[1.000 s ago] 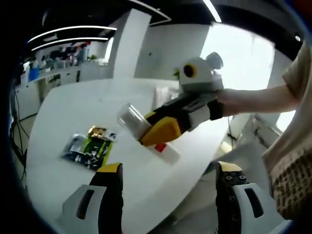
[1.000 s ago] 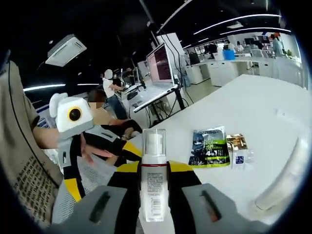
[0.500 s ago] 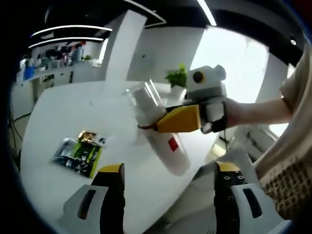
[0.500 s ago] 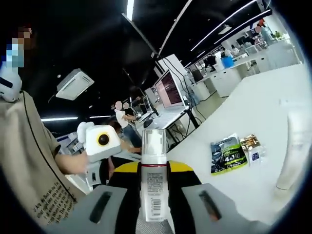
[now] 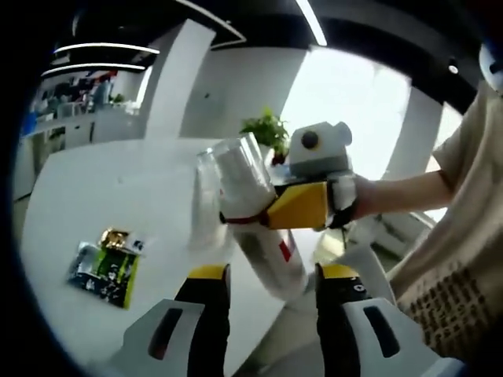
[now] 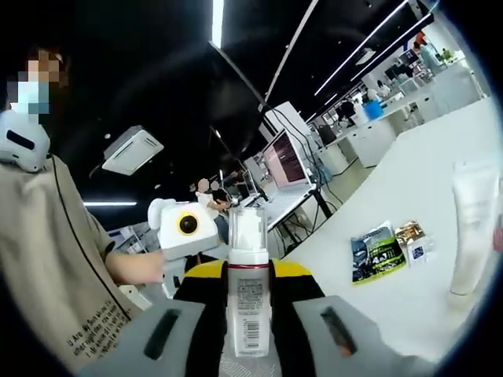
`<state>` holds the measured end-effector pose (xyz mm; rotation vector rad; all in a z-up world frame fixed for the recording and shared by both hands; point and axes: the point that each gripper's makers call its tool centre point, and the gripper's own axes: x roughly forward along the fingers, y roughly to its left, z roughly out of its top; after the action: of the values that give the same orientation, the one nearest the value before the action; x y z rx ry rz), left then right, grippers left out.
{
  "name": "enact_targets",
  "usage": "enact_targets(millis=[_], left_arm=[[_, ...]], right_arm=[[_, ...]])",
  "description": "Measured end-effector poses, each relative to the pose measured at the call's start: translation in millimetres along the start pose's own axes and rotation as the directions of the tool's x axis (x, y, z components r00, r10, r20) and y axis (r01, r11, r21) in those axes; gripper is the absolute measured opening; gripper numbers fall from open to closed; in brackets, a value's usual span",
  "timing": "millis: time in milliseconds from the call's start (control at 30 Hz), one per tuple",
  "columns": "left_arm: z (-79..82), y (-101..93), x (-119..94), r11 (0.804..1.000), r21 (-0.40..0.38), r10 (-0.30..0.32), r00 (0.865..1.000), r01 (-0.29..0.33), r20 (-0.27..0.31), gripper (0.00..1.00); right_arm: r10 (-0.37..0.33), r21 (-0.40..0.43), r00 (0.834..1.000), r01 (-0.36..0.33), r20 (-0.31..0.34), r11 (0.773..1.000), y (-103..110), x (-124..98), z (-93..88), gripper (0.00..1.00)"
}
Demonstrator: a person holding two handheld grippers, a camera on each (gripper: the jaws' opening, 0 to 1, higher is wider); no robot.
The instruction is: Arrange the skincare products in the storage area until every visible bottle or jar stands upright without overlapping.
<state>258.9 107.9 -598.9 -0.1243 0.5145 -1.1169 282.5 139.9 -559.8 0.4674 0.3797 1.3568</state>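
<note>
In the right gripper view, a white pump bottle (image 6: 247, 294) with a clear cap is clamped between the yellow-and-black fingers (image 6: 204, 283) of the right gripper (image 6: 247, 275), the fingers closed tight against its sides and its label facing the camera. Just behind and to the left, the left gripper (image 6: 185, 236) is seen in a person's hand, beside a beige patterned sleeve (image 6: 55, 259). Farther off on the white tabletop (image 6: 409, 306), a green-and-black sachet (image 6: 376, 253) and a small gold-topped packet (image 6: 414, 239) lie flat, touching each other. A white tube (image 6: 470, 228) stands upright at the right edge, apart from the packets. Desks, monitors and people are seen far behind.

In the left gripper view, the left gripper's (image 5: 266, 290) own fingers (image 5: 211, 306) are held slightly apart with nothing between them. Just beyond them, the bottle (image 5: 244, 196) is seen tilted, cap toward the upper left, gripped at its neck by the right gripper (image 5: 302, 206). On the tabletop (image 5: 118, 188) to the left, the sachet (image 5: 102, 263) and the packet (image 5: 118, 238) lie together. A potted plant (image 5: 266, 129) stands at the far edge, before a bright window.
</note>
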Motion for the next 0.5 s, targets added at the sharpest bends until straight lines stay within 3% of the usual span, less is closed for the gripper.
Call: enact_targets(millis=[300, 500], left_arm=[[6.1, -13.6, 10, 0.997, 0.030, -0.065, 0.998, 0.066, -0.024, 0.29], [10.3, -28.8, 11, 0.988, 0.059, -0.142, 0.989, 0.144, -0.039, 0.22]], right_arm=[[0.025, -0.026, 0.999, -0.024, 0.031, 0.999, 10, -12, 3.6, 0.20], [0.064, -0.041, 0.997, -0.062, 0.053, 0.997, 19, -24, 6.9, 0.20]])
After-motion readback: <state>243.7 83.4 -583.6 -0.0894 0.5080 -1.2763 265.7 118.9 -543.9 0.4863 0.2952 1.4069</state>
